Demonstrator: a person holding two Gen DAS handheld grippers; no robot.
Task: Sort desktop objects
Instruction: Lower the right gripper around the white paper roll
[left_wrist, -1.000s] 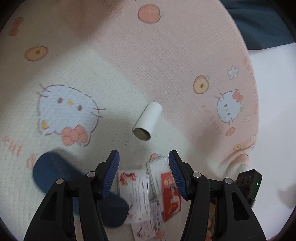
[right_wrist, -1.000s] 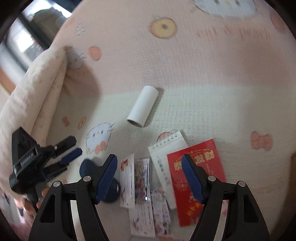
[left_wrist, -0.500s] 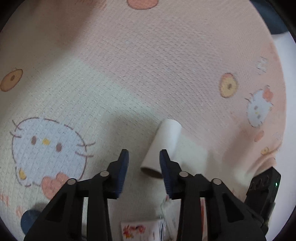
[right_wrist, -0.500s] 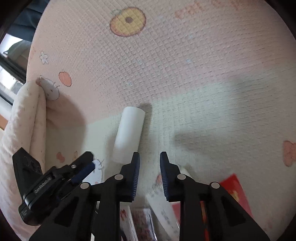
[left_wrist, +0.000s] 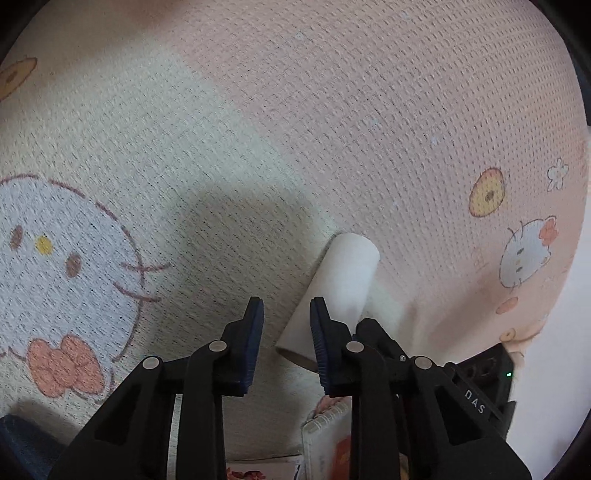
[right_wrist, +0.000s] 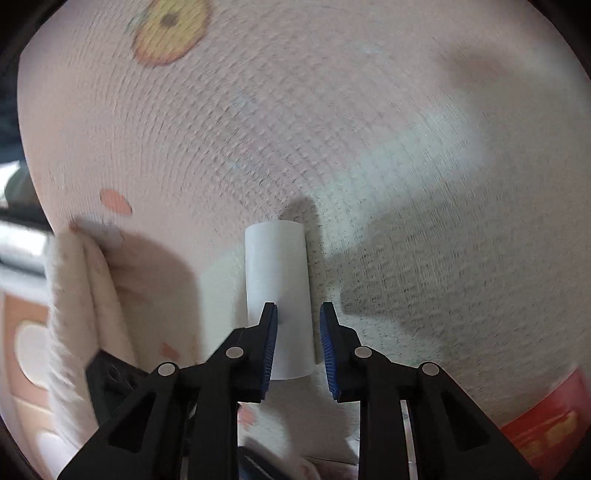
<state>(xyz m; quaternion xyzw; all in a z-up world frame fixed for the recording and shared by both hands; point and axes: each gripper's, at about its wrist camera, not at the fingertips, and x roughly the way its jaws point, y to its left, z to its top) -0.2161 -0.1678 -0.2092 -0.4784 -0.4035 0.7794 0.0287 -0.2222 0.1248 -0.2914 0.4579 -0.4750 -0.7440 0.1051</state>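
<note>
Two hand-held grippers work low over a pink cartoon-cat blanket (left_wrist: 332, 110). The left hand-held gripper (left_wrist: 286, 314) has its jaws narrowly apart and grips nothing; the white tube (left_wrist: 343, 284) lies just beside its right finger, its near end partly hidden behind that finger. The right hand-held gripper (right_wrist: 298, 314) straddles the tube (right_wrist: 277, 280), jaws slightly apart; whether the pads touch it I cannot tell. A spiral notepad (left_wrist: 325, 439) and a dark blue object (left_wrist: 22, 443) are cut off at the bottom edge. A red packet (right_wrist: 546, 417) is blurred, its print unreadable. "DAS" is legible on the black housing (left_wrist: 476, 402).
</note>
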